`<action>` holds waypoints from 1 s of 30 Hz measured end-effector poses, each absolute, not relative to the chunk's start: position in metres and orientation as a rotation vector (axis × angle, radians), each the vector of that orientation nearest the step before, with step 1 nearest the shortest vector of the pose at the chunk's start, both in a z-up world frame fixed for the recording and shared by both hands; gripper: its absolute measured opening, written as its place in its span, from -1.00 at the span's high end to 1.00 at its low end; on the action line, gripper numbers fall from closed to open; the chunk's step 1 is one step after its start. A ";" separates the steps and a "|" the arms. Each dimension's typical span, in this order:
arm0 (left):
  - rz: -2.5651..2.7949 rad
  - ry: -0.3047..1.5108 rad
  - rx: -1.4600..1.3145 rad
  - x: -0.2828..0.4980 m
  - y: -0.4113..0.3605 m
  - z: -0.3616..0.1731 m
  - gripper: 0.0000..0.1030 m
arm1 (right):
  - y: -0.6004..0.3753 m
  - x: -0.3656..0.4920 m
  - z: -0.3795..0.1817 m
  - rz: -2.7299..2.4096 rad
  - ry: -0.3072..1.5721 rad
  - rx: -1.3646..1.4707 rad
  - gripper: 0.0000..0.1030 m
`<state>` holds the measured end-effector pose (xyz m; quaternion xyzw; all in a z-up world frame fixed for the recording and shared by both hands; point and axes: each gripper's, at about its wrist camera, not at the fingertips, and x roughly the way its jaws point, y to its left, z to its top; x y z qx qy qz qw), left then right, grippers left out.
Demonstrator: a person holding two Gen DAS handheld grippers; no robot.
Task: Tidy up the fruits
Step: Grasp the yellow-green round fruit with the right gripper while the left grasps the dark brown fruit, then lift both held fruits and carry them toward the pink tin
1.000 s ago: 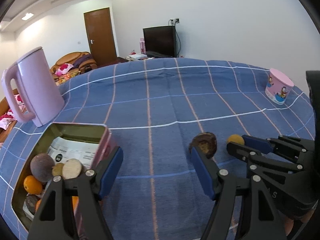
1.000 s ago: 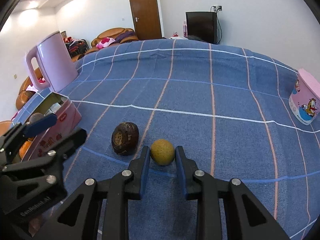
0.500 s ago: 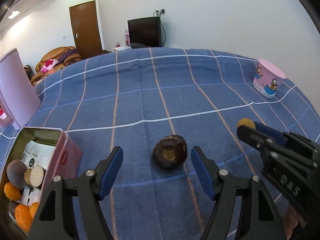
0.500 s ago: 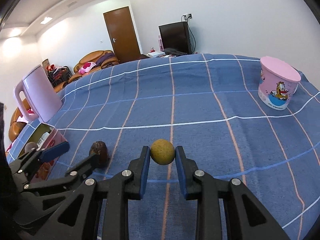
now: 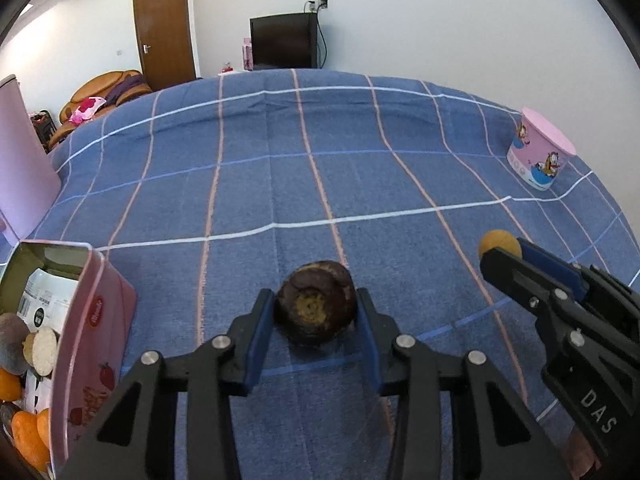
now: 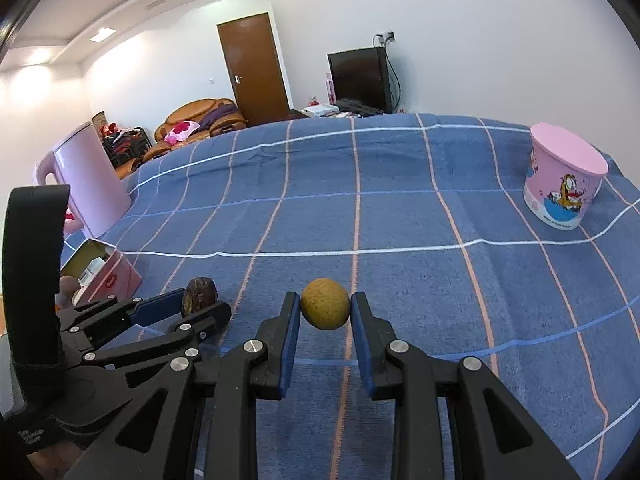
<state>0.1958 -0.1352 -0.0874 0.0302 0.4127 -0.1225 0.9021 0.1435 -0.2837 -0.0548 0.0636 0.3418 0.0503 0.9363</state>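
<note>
Nearest: the left gripper (image 5: 316,320), black frame with blue pads, jaws just closing in around the dark brown fruit (image 5: 317,307). Both pads sit against its sides; the fruit rests on the blue checked cloth (image 5: 360,184).

Beside it, the right gripper (image 6: 325,312) is clamped narrow on the small yellow-brown fruit (image 6: 325,309), pads pressing both flanks; I cannot tell whether it is clear of the cloth. From the left wrist view the fruit shows only as a rounded top behind the gripper's fingers (image 5: 516,268).

At the left edge of the table: an open pink tin (image 5: 94,332). Inside, oranges (image 5: 28,436), a cut pale fruit (image 5: 42,350), a greyish round one (image 5: 10,344), over printed paper.

Farther back on the left, a pink kettle (image 6: 90,176) stands upright. Far right, a pink cartoon cup (image 6: 562,184), upside down, well apart from everything.

Beyond the table: black television (image 6: 360,78), brown door (image 6: 254,70), brown sofa (image 6: 196,120) heaped with clothes.
</note>
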 end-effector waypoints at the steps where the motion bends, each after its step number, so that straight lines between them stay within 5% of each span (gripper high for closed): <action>1: -0.247 0.848 0.060 0.195 -0.134 -0.087 0.19 | -0.283 0.141 -0.053 0.107 0.686 0.125 0.46; 30: -0.147 0.626 0.056 0.161 -0.119 -0.061 0.19 | -0.270 0.112 -0.037 0.101 0.504 0.035 0.46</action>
